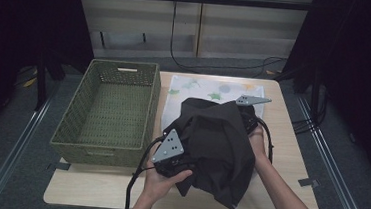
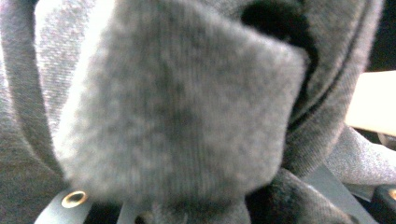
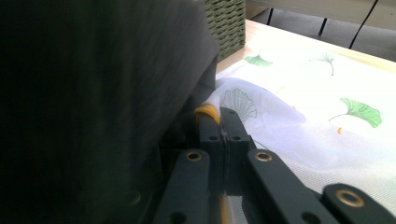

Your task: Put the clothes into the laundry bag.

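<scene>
A dark grey garment (image 1: pixel 215 142) lies bunched in the middle of the table, partly over a white cloth printed with green leaves (image 1: pixel 200 88). My left gripper (image 1: pixel 180 160) sits at the garment's left edge, its jaws buried in the fabric. Thick grey fabric (image 2: pixel 187 102) bunches right in front of that camera, gripped there. My right gripper (image 1: pixel 246 117) is at the garment's upper right. Its jaws (image 3: pixel 219 114) stand shut, pad against pad, over the white cloth (image 3: pixel 317 121). The garment (image 3: pixel 93 93) hangs against its left jaw; I cannot tell whether a fold is pinched.
A woven green basket (image 1: pixel 156 97) stands on the left half of the table, close beside the garment; its corner (image 3: pixel 226 23) rises behind the right jaws. Bare tabletop (image 1: pixel 286 137) runs along the right and front edges. Cables trail from both grippers.
</scene>
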The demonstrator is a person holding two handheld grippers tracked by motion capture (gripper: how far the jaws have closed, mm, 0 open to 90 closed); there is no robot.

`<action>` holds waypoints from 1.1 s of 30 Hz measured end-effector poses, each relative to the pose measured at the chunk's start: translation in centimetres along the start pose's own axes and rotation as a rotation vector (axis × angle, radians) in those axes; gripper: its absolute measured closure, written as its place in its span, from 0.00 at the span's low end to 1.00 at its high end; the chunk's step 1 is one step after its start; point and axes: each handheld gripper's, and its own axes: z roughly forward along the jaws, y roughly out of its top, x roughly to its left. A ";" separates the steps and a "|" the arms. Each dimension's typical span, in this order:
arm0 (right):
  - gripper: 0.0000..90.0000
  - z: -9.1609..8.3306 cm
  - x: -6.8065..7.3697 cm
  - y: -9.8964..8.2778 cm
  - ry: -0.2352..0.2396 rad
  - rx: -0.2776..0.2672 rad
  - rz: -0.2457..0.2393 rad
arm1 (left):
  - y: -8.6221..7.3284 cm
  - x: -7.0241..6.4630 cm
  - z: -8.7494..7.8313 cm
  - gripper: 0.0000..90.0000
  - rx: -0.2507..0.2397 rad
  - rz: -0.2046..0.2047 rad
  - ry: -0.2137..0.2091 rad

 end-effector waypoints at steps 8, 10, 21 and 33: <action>0.99 0.0 -0.3 -0.2 -0.003 0.004 0.005 | -3.0 -0.8 2.4 0.74 0.078 0.010 -0.130; 0.99 0.0 -0.3 -0.1 -0.007 0.001 0.001 | -3.4 -0.7 2.8 0.74 0.121 -0.013 -0.124; 0.99 -1.0 0.3 0.4 -0.005 -0.025 -0.011 | -7.1 0.4 6.0 0.74 0.296 -0.085 -0.096; 0.99 -4.5 2.1 2.7 0.000 -0.117 -0.055 | -7.1 0.3 6.4 0.74 0.345 -0.085 -0.082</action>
